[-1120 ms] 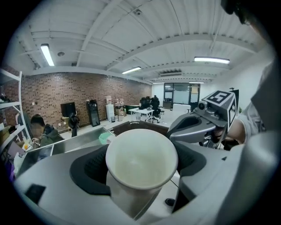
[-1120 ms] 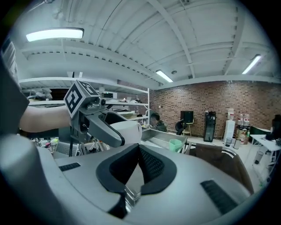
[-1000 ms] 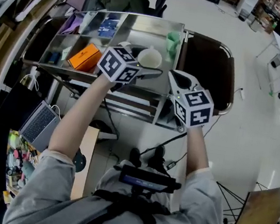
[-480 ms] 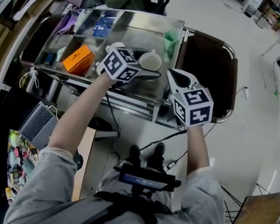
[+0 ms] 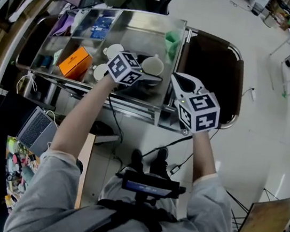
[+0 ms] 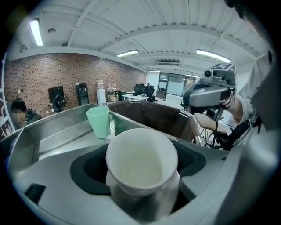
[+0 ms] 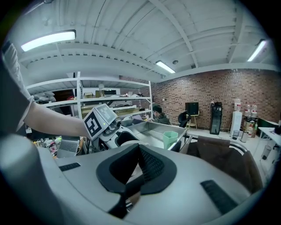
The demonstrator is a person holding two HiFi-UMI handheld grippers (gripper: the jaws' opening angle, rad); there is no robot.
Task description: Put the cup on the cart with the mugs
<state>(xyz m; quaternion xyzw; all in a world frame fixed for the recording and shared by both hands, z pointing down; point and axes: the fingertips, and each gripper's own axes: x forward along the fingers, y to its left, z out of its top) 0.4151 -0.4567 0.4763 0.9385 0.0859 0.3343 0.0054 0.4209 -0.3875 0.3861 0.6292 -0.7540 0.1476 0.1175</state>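
A white cup (image 6: 141, 165) sits between the jaws of my left gripper (image 6: 142, 173), which is shut on it, its mouth facing the camera. In the head view the left gripper (image 5: 143, 73) holds the cup (image 5: 152, 65) over the steel cart (image 5: 142, 28), near its front right part. Two white mugs (image 5: 113, 52) stand on the cart just left of the gripper's marker cube. Whether the cup touches the cart top I cannot tell. My right gripper (image 5: 182, 85) hovers at the cart's front edge, shut (image 7: 137, 169) with nothing in it.
A mint green cup (image 5: 171, 38) stands at the cart's right rim, beyond the held cup. An orange box (image 5: 73, 61) and blue and purple items lie in the cart's left part. A dark brown bag (image 5: 214, 69) hangs on the cart's right end. Shelves and a laptop (image 5: 35, 129) stand at left.
My left gripper with the cup has drifted right along the cart, away from the orange box, and the two white mugs now show beside its cube. The right gripper has held still.
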